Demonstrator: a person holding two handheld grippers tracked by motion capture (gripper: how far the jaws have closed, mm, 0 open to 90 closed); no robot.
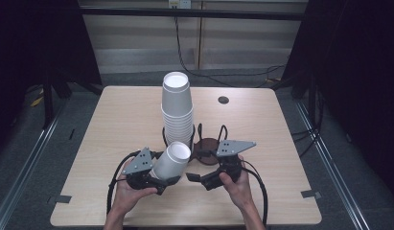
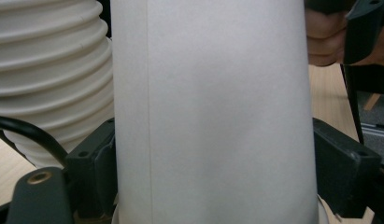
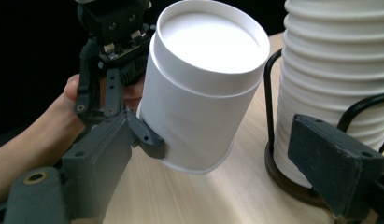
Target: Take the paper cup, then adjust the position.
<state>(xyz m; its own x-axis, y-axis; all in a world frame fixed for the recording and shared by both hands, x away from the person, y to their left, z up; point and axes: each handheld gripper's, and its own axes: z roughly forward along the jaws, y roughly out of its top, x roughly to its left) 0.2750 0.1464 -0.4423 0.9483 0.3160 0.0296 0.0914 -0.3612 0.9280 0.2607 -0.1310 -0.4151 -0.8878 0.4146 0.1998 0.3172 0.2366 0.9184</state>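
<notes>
A wooden table (image 1: 118,124) is carrying a tall stack of white cups (image 1: 176,108) in a wire holder at its centre. Just near of the stack, the left gripper (image 1: 162,184) is clamping a single paper cup (image 1: 171,160), tilted upside down. To its right, the right gripper (image 1: 197,178) is hanging with jaws spread, grasping nothing.

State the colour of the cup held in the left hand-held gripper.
White; the cup shows best in the right gripper view.

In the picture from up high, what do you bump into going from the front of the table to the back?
The left gripper holding the single cup → the wire cup holder → the tall cup stack → the round black hole.
</notes>
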